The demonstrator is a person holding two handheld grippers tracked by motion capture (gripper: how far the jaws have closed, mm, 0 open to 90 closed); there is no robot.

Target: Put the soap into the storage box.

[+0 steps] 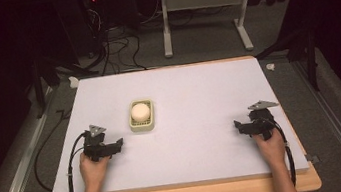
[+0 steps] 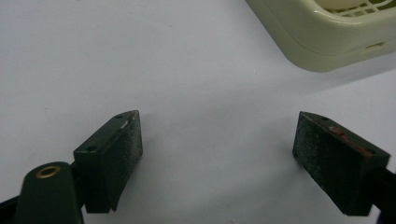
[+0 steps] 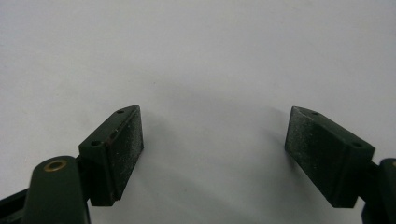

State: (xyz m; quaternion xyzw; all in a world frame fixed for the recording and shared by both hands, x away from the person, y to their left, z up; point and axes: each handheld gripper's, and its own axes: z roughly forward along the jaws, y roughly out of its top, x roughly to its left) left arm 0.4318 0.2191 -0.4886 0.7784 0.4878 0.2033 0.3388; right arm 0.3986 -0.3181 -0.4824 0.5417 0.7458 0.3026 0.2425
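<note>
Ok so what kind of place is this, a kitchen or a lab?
Probably a lab or recording setup, not a kitchen: a bare white table with one soap dish on it, two handheld grippers trailing cables, and loose wiring on the floor behind, against dark surroundings.

The high view is dim at its edges: the floor and the room around the counter (image 1: 199, 137) sink into near-black, while the white surface is lit evenly from above, without glare. The picture is soft and slightly grainy. In the left gripper view the pads (image 2: 122, 156) are sharp and cast faint, diffuse shadows; the cream basket (image 2: 327, 37) at the top edge is a little blurred. In the right gripper view, soft grey shade pools between the pads (image 3: 122, 154).
</note>
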